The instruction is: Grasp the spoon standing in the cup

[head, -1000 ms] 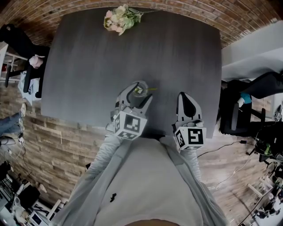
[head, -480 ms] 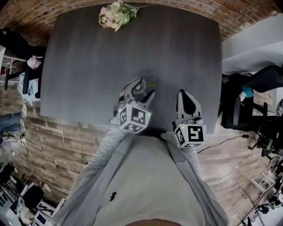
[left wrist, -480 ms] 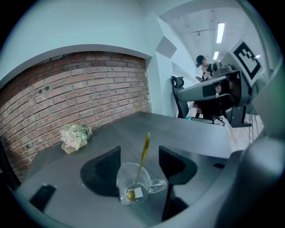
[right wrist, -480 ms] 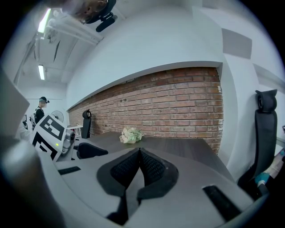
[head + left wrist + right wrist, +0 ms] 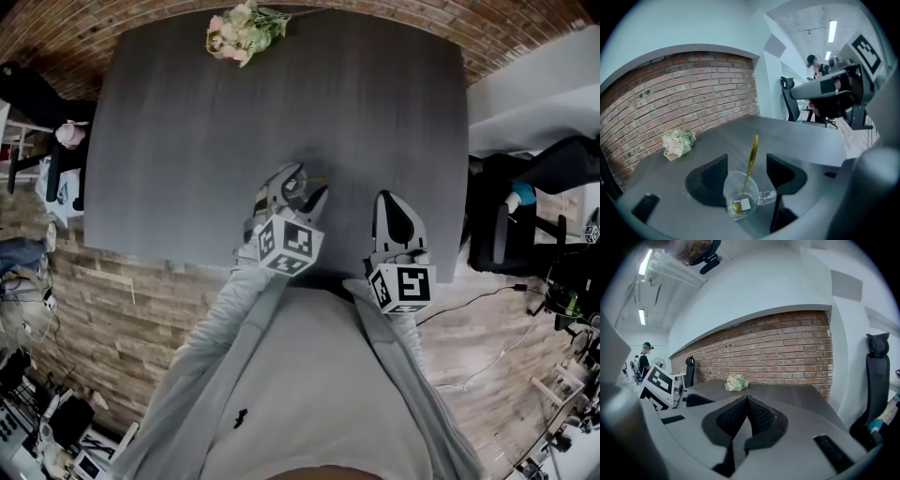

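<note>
— Where to start?
— With the spoon (image 5: 751, 157). Leans in the clear cup (image 5: 740, 197), bowl end down, thin handle rising between the jaws of the left tool (image 5: 747, 172). Jaws wide apart, touching nothing. Cup near the front edge of the tabletop (image 5: 281, 122).
— Likely trouble?
— Closing too low, most probably. Would pinch the cup's rim instead of the handle, or shove the cup along. Looks light, with its own handle sticking out toward one jaw, so could tip if bumped. Also a slim, slanted, shiny stem: may slip or swing aside if pressed off-centre.
— And the right tool (image 5: 746, 399)?
— Closed on nothing, held off to the side, apart from the cup. No risk unless swung across. Flowers (image 5: 239, 28) at the far edge, well apart.
</note>
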### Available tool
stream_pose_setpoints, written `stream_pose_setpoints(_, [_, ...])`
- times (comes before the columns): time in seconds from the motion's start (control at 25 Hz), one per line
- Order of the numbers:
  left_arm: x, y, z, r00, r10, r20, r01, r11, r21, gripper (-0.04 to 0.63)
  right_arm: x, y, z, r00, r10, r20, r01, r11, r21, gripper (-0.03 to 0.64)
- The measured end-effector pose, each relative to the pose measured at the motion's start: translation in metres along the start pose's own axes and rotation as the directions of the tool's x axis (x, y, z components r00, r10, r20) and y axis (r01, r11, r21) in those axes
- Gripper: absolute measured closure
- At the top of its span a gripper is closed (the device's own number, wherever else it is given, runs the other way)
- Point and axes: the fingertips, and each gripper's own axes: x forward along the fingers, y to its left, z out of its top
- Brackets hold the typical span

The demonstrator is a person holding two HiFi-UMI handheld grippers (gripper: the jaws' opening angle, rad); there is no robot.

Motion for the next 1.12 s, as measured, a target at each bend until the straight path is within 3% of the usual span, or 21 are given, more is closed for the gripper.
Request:
stream_pose_setpoints(0.24, [0.0051,-0.0016,-0.0031,1.000,0.000,-0.017,0.000,1.000,0.012,0.355,-0.0013,-0.0023,-0.0005,1.000,-0.007,-0.003,0.007,1.000,0.003,0.601])
stream_pose_setpoints(0.52, [0.0074,-0.0002,-0.0056,0.999,0.018,-0.033,-0.017,0.999,0.033,0.452,-0.0019,-0.0013,-0.0025,1.000,-0.007,-0.008,0.007,1.000,0.006,0.600])
stream_pose_setpoints(1.12, [0.0082,0.0050,-0.0061,0.998,0.052,-0.047,-0.048,0.995,0.089,0.568,-0.0039,-0.0043,-0.0052,1.000,-0.014,-0.015,0.014,1.000,0.012,0.601])
